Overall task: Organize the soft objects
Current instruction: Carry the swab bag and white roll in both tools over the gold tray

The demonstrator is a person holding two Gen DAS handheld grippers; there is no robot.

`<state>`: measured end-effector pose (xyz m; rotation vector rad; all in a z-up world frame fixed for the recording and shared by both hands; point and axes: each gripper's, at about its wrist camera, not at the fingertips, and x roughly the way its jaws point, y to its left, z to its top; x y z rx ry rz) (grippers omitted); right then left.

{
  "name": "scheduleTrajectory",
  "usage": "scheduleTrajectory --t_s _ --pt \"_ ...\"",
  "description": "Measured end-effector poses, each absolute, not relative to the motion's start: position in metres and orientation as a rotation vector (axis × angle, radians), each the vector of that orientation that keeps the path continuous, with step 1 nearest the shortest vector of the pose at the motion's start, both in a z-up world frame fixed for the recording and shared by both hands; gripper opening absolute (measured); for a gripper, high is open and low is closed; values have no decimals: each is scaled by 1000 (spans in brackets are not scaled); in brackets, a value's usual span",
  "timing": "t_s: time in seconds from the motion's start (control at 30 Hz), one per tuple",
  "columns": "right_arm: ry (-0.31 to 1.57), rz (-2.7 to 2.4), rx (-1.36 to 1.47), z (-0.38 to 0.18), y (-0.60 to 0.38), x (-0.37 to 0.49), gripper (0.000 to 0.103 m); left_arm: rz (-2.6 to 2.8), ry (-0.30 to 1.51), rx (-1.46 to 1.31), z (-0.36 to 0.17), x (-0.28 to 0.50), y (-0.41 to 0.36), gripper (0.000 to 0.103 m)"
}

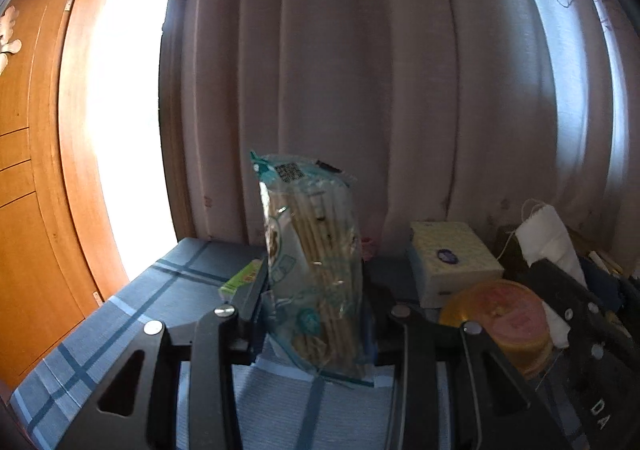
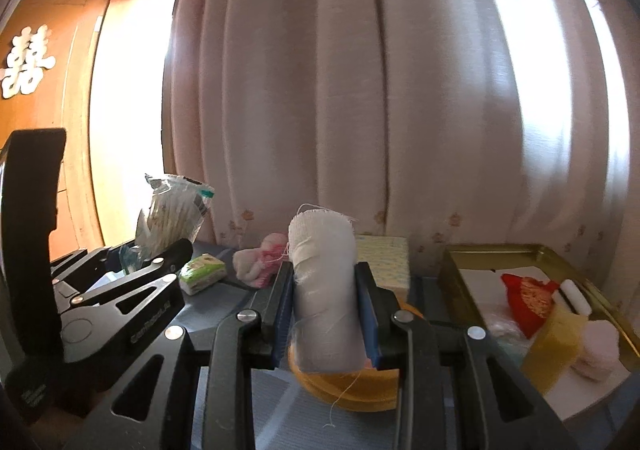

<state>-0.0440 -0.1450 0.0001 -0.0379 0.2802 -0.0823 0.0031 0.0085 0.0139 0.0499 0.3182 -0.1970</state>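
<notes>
My left gripper (image 1: 316, 290) is shut on a clear plastic pack of cotton swabs (image 1: 316, 262), held upright above the blue checked tablecloth (image 1: 120, 314). My right gripper (image 2: 326, 290) is shut on a white gauze roll (image 2: 324, 290), its frayed threads hanging down. In the right wrist view the left gripper (image 2: 132, 262) and its swab pack (image 2: 172, 210) show at the left. In the left wrist view the right gripper's fingers (image 1: 568, 290) and the gauze roll (image 1: 548, 238) show at the far right.
On the table lie a green tissue packet (image 2: 202, 272), a pink and white soft bundle (image 2: 260, 260), a pale yellow tissue box (image 1: 452, 262) and an orange lidded tub (image 1: 504, 314). A gold tin tray (image 2: 472, 278) at right holds a red pouch (image 2: 528, 298) and soft items. Curtains hang behind.
</notes>
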Motion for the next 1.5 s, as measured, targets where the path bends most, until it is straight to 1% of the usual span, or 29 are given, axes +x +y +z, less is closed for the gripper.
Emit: scheduleTrajectory --t_s 0.93,1.5 --pt "227 -259 -21 11 -228 -94 33 -303 314 82 7 -22 -68 36" --pt "201 -397 -21 18 -292 -123 32 -434 278 141 8 -46 -129 36"
